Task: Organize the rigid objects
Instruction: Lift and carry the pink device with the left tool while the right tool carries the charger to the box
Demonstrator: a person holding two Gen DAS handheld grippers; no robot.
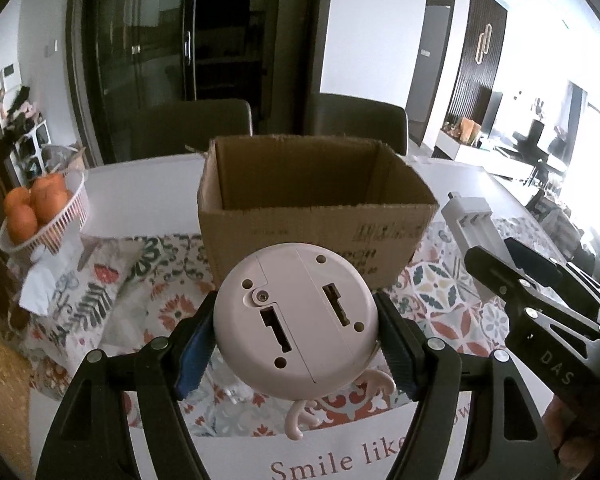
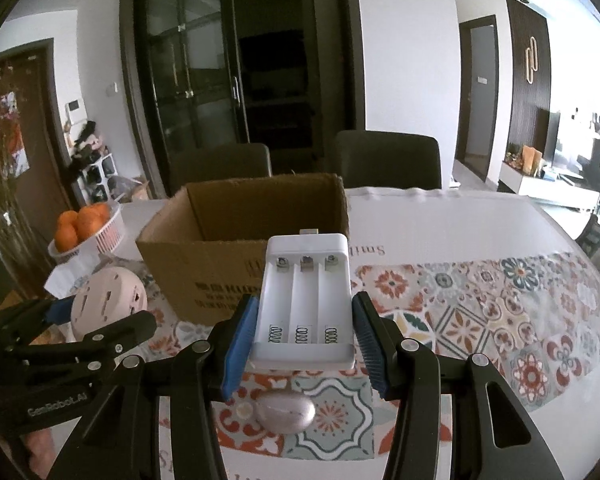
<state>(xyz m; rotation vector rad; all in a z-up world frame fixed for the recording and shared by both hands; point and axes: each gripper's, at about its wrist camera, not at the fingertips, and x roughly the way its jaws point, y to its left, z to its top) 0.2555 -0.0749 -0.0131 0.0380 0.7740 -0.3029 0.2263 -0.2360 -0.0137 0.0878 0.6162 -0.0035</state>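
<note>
Two dark chairs (image 2: 386,158) behind patterned tablecloth (image 2: 480,300), white table (image 2: 440,224).

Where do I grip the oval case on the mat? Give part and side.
Pinch the oval case across its short width, front and back edges, coming down from above: it lies flat on the patterned mat, long axis left-right.

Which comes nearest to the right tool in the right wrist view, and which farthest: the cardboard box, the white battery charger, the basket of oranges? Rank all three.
1. White battery charger: clamped in the right tool, between its blue pads.
2. Cardboard box: on the table just behind the charger, open top.
3. Basket of oranges: far left, beyond the box's near corner.
</note>
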